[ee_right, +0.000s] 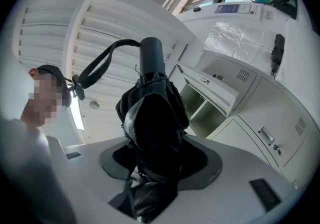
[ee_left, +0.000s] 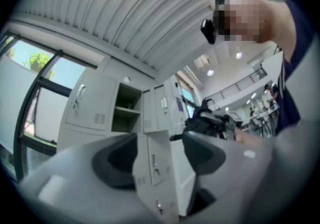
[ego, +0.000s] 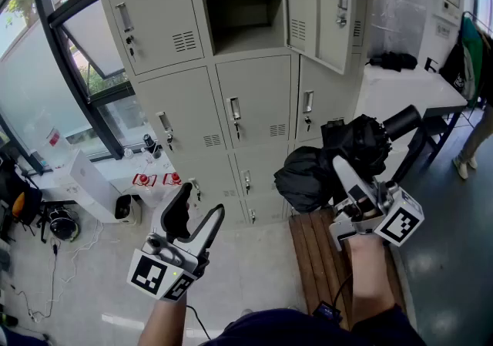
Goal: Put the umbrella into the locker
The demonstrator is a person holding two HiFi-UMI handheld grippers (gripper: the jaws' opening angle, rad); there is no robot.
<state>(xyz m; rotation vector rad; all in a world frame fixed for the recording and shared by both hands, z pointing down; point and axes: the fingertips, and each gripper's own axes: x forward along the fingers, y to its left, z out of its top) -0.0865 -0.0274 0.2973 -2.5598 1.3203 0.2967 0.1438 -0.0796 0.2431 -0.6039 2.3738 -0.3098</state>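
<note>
The right tool [ego: 348,176] was clamped on the folded black umbrella [ego: 362,144], holding it up in the air, short of the open locker [ego: 245,22] and lower and to its right, with the door [ego: 320,5] swung out. The left tool [ego: 202,204] was empty, jaws wide apart. So the pick-up looked done, and what was left was carrying the umbrella in, letting go inside, and maybe shutting the door.

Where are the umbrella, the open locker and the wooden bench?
umbrella [ego: 363,141]: head view, on its folded black canopy.
open locker [ego: 245,27]: head view, on its inner back wall.
wooden bench [ego: 311,253]: head view, on its slats.
</note>
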